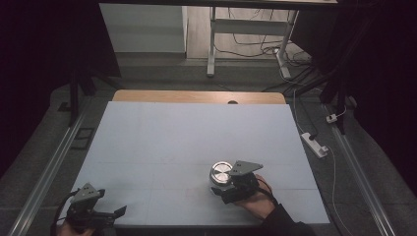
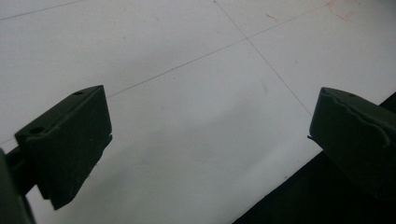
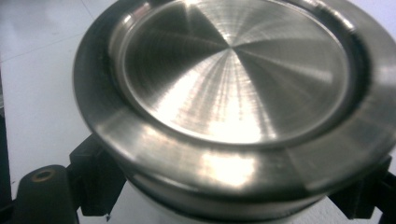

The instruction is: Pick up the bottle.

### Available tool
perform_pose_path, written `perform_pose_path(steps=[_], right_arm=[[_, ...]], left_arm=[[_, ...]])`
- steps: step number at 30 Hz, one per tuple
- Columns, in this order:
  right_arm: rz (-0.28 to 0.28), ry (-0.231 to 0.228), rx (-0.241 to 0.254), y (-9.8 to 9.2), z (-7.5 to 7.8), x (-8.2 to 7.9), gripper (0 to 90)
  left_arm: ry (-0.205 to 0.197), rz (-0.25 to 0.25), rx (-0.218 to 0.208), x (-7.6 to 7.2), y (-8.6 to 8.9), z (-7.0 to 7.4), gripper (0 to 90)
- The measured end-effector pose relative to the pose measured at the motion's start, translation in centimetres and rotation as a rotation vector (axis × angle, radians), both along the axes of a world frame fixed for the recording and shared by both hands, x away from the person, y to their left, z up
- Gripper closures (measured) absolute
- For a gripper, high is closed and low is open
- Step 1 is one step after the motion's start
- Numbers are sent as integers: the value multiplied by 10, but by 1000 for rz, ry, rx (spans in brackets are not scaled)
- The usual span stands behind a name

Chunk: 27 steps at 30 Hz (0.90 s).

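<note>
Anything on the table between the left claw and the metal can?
Nothing: in the high view, bare table separates the left claw from the metal can.

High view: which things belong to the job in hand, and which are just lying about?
In the job:
- metal-lidded container
- right gripper, jaws closed on its body below the lid

Lying about:
- left gripper, open over bare table
- power strip on the floor
</note>
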State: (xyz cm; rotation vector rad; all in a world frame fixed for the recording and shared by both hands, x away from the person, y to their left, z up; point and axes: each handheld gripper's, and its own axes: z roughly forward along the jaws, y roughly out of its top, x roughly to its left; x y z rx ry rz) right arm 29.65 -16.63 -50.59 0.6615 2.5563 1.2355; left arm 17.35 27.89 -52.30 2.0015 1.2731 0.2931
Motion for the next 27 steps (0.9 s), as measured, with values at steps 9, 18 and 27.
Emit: perform_pose_path(steps=[9, 18, 27], right_arm=[[-4, -12, -12, 0, 2, -1, 149], [-9, -15, 12, 0, 11, -2, 150], [-4, -23, 22, 7, 25, 3, 150]], left_arm=[[1, -1, 3, 0, 0, 0, 2], [4, 0, 2, 0, 0, 0, 2], [2, 0, 3, 0, 0, 0, 2]])
